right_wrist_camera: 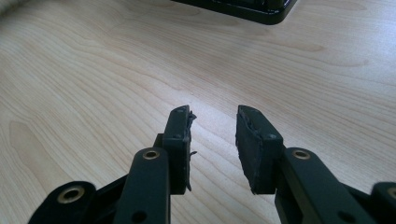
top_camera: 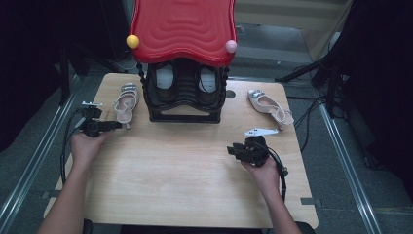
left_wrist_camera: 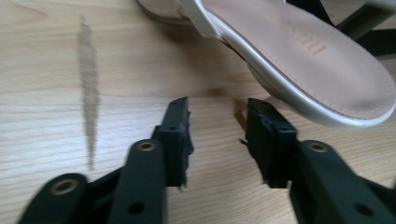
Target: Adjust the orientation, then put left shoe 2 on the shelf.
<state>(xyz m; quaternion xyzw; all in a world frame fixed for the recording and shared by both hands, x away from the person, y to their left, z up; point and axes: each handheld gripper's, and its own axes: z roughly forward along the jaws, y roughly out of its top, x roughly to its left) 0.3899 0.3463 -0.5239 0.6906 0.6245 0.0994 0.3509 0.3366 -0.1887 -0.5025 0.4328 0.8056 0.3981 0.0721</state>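
A pale slingback shoe (top_camera: 126,102) lies left of a black shoe rack (top_camera: 184,92) with a wavy red top (top_camera: 182,29). Its heel end (left_wrist_camera: 299,56) lies just beyond my left gripper (left_wrist_camera: 217,109), which is open with nothing between its jaws. That gripper (top_camera: 117,126) sits at the table's left side, pointing right at the shoe's heel. The matching shoe (top_camera: 269,106) lies right of the rack. My right gripper (top_camera: 231,150) is at right of centre, open over bare wood (right_wrist_camera: 212,112), pointing left. Two dark shoes (top_camera: 165,80) sit inside the rack.
The wooden table (top_camera: 185,165) has open room across its front half. The rack's black base (right_wrist_camera: 243,8) edges the top of the right gripper view. A yellow ball (top_camera: 132,41) and a pink ball (top_camera: 231,46) sit at the red top's corners. Dark stands flank the table.
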